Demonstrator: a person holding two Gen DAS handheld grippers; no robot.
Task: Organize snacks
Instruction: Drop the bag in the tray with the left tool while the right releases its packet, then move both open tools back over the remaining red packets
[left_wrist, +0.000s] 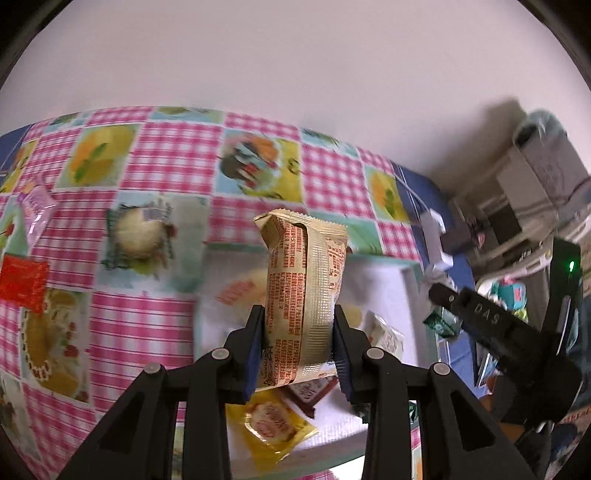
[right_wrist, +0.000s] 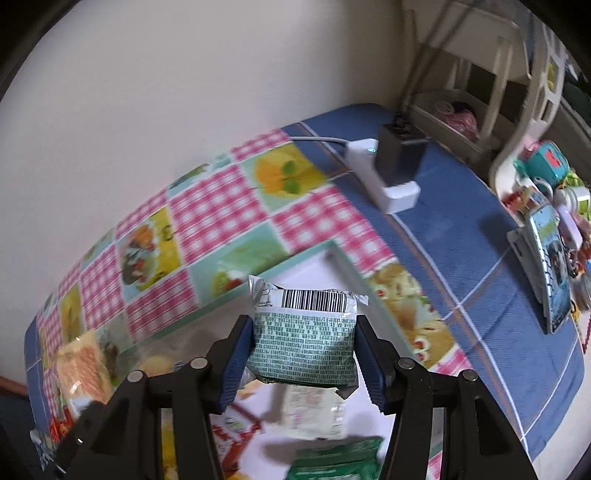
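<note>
Left hand-held gripper (left_wrist: 298, 345) clamps an upright tan packet (left_wrist: 304, 295) above the tray (left_wrist: 410, 273); right hand-held gripper (right_wrist: 303, 360) clamps a green packet (right_wrist: 304, 341).

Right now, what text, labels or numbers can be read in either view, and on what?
"DAS": raised letters on the right gripper, seen from the left wrist.
Tan packet in the left gripper: orange print, unreadable.
Green packet: barcode and print, too small.
Tray snacks: blurred.
</note>
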